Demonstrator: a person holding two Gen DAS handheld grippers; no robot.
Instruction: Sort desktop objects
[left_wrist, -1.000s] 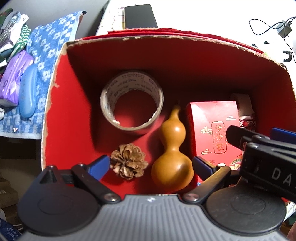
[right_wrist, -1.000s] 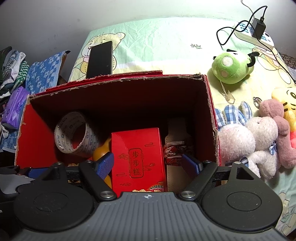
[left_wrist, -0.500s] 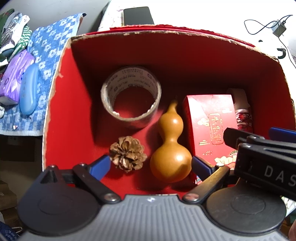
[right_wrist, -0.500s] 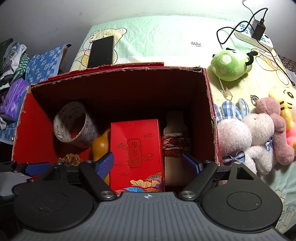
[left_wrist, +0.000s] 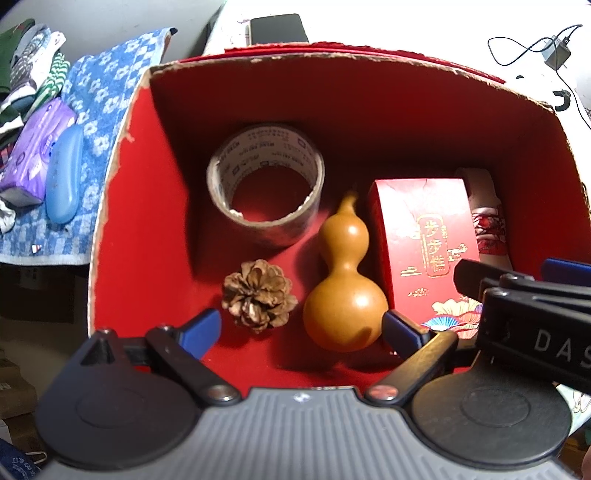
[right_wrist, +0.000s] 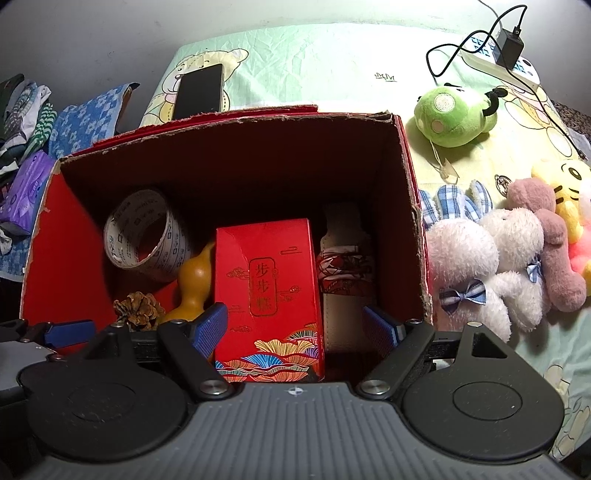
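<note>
We held both the left gripper (left_wrist: 301, 325) and right gripper (right_wrist: 293, 321) apart, empty, above the red box (left_wrist: 155, 221) containing tape roll (left_wrist: 266, 184), pine cone (left_wrist: 258, 295), gourd (left_wrist: 345, 288), red packet (right_wrist: 267, 291) and a bottle (right_wrist: 343, 266).

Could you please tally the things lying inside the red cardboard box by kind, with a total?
Tape roll: 1
Pine cone: 1
Gourd: 1
Red printed carton: 1
Pale bottle with a red patterned band: 1
Total: 5, all inside the red cardboard box.
</note>
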